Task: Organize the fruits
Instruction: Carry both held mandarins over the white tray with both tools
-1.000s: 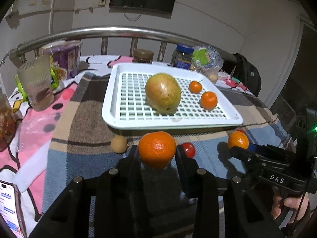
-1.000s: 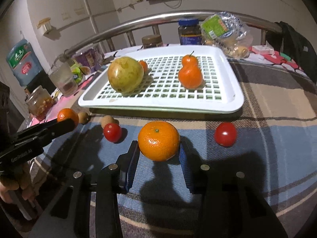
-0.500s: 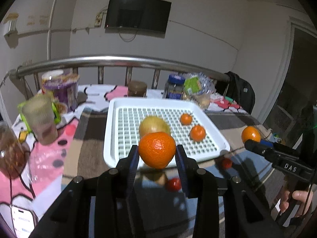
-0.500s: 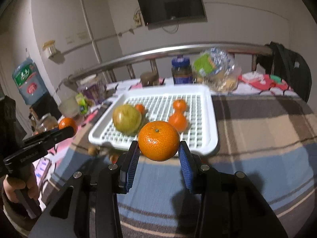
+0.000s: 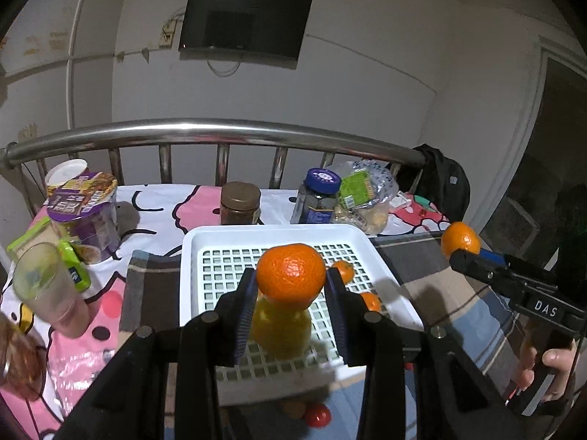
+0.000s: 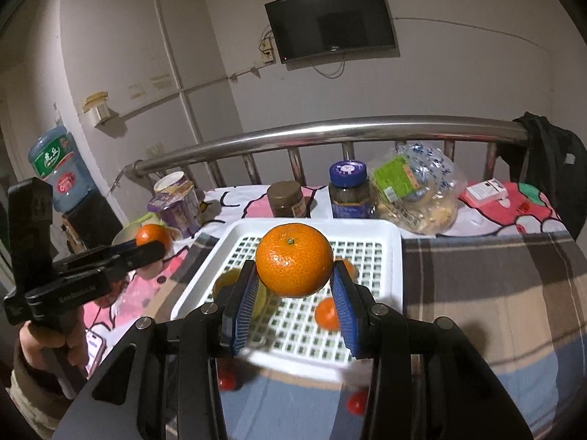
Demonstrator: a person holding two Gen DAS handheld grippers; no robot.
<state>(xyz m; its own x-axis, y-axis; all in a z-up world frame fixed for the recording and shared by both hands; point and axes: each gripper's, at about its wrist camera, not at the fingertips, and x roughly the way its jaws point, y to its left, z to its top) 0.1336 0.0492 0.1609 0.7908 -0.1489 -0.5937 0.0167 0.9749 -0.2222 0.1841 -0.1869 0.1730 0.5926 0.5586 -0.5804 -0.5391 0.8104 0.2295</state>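
My left gripper (image 5: 290,286) is shut on an orange mandarin (image 5: 290,272) and holds it in the air above the white slotted tray (image 5: 190,256). My right gripper (image 6: 293,286) is shut on a second mandarin (image 6: 294,259), also raised over the tray (image 6: 396,256). The right gripper with its mandarin (image 5: 459,239) shows at the right of the left wrist view; the left one with its mandarin (image 6: 153,236) shows at the left of the right wrist view. In the tray lie a yellow-green pear (image 5: 280,326) and small oranges (image 5: 370,300) (image 6: 326,313).
Cherry tomatoes (image 5: 317,413) (image 6: 356,401) lie on the plaid cloth in front of the tray. Jars (image 5: 240,203), a blue-lidded jar (image 5: 319,198), a snack bag (image 5: 363,198), a noodle cup (image 5: 82,212) and a plastic cup (image 5: 47,289) stand behind and left. A steel rail (image 5: 220,132) runs behind.
Both grippers have lifted their mandarins off the cloth and moved forward, from in front of the tray to above it.
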